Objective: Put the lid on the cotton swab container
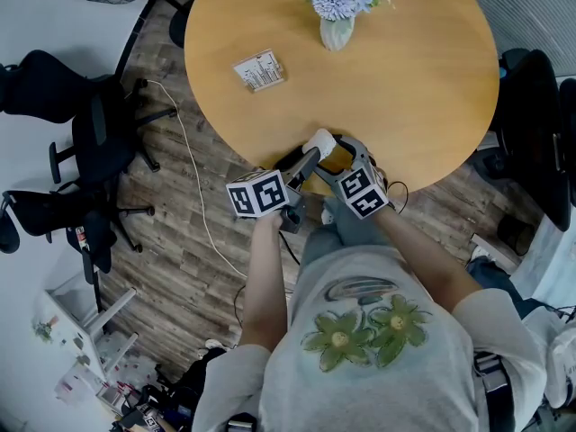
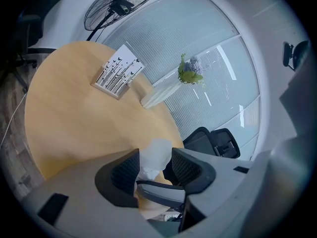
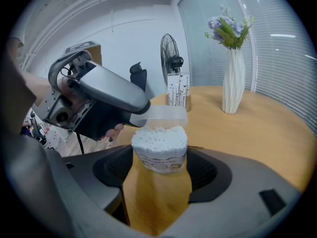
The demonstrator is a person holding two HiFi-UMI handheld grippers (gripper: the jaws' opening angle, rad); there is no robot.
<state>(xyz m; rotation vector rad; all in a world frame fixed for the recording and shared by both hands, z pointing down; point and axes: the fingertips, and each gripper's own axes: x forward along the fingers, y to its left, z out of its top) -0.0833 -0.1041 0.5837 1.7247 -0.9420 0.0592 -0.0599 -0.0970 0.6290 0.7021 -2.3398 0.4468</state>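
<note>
Nothing legible — card (image 1: 259,70) and swab container label (image 3: 159,161) print too blurred.

Open cotton swab container (image 3: 159,148) in right claw (image 3: 160,166), lid (image 3: 166,115) just above.

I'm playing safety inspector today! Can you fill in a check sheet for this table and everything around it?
Surface: round wooden table; work is at its near edge.
Job's things: cotton swab container open, swabs showing; lid close by its top, not on yet.
Clutter: vase of flowers; small printed box; both away from the job.
Tools: left tool shut on the lid; right tool shut on the container.
Cables: white cable on the floor, left of the table.
Surroundings: office chairs, standing fan, window blinds.
</note>
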